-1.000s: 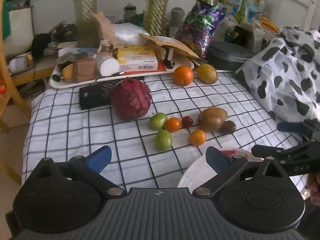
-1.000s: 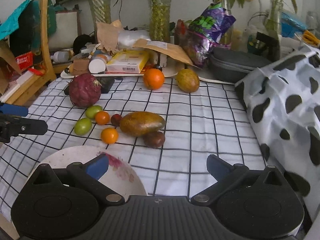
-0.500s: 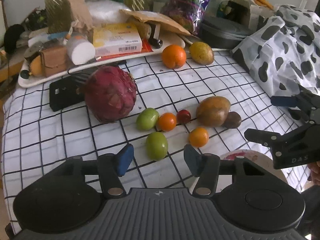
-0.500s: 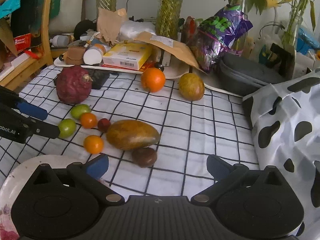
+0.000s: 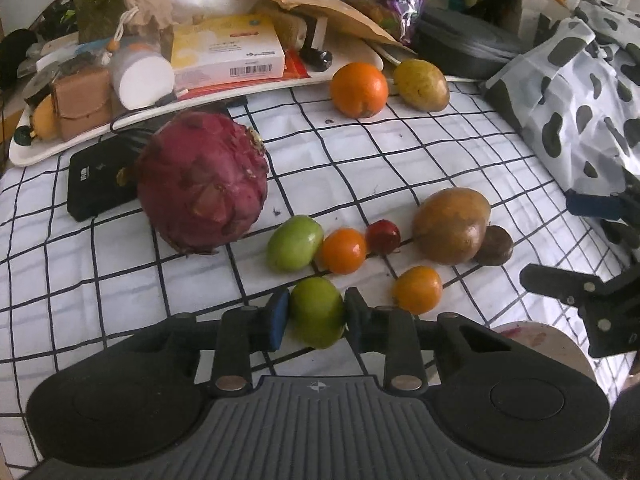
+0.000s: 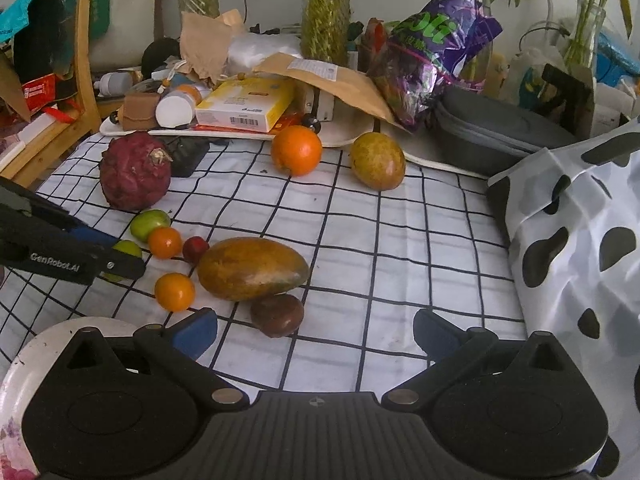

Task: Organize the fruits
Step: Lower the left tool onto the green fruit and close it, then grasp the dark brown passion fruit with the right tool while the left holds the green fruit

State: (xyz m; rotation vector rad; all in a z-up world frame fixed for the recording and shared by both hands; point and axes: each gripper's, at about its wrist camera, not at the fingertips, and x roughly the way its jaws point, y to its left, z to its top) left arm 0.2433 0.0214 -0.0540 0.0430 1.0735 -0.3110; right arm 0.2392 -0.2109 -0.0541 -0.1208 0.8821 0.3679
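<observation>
Left gripper (image 5: pixel 317 312) probably pinching green fruit (image 5: pixel 317 314)

The left gripper (image 5: pixel 317 314) has come forward and down toward the red dragon fruit (image 5: pixel 202 182), and its jaws have just been closing; a second ago they stood wide apart over bare checked cloth. Now its fingers (image 5: pixel 278 314) press both sides of the nearer green fruit (image 5: pixel 317 312).

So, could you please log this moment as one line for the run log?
left tool: just closed on green fruit | right tool: open, empty, above dark fruit | plate: no fruit seen
</observation>
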